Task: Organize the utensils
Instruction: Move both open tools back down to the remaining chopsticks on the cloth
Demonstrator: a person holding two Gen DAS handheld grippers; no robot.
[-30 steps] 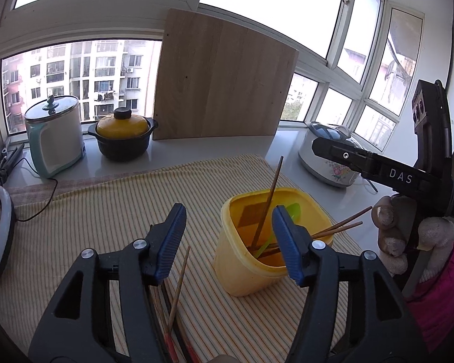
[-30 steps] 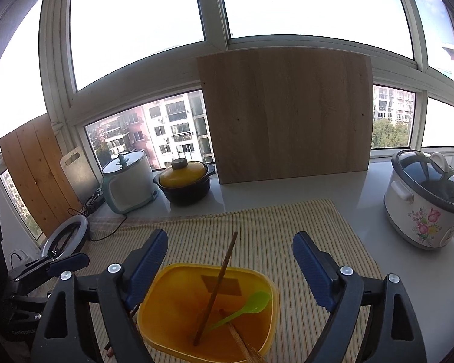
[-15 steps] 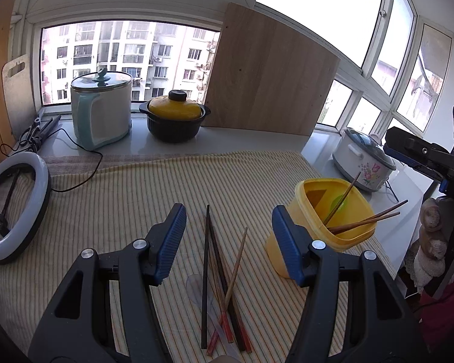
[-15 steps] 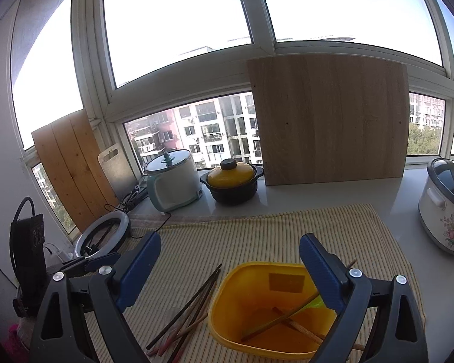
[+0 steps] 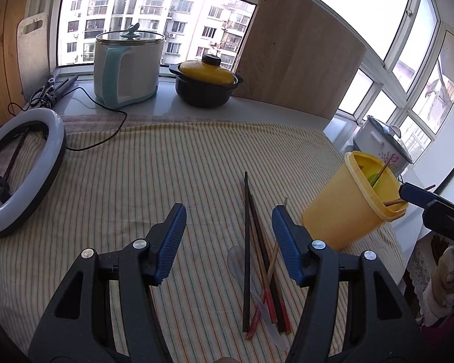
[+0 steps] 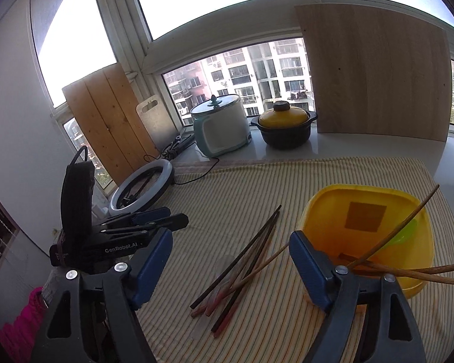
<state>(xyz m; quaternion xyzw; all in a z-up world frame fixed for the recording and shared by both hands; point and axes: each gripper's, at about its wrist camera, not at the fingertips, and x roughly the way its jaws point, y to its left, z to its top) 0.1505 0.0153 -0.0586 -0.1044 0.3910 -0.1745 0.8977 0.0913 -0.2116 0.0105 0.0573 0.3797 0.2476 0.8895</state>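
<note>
Several dark and red-tipped chopsticks (image 5: 251,257) (image 6: 242,263) lie in a loose bundle on the striped cloth (image 5: 136,166), over a clear plastic spoon (image 5: 234,257). Right of them stands a yellow container (image 5: 342,217) (image 6: 333,211) holding a green spoon (image 6: 405,233) and a few brown chopsticks (image 6: 402,236). My left gripper (image 5: 228,217) hovers open above the near end of the bundle, gripping nothing. My right gripper (image 6: 230,242) hangs over the bundle and the container's near rim; its jaws are closing with nothing pressed between the pads.
A ring light (image 5: 21,166) and its cable lie at the cloth's left edge. Along the windowsill stand a white-and-teal electric pot (image 5: 127,66), a black pot with a yellow lid (image 5: 205,81) and a leaning wooden board (image 5: 296,60). A floral rice cooker (image 5: 378,139) stands behind the container.
Both views have swung left and dipped. The yellow container slid from centre to the right, and the chopsticks on the cloth have come between the jaws of both grippers.
</note>
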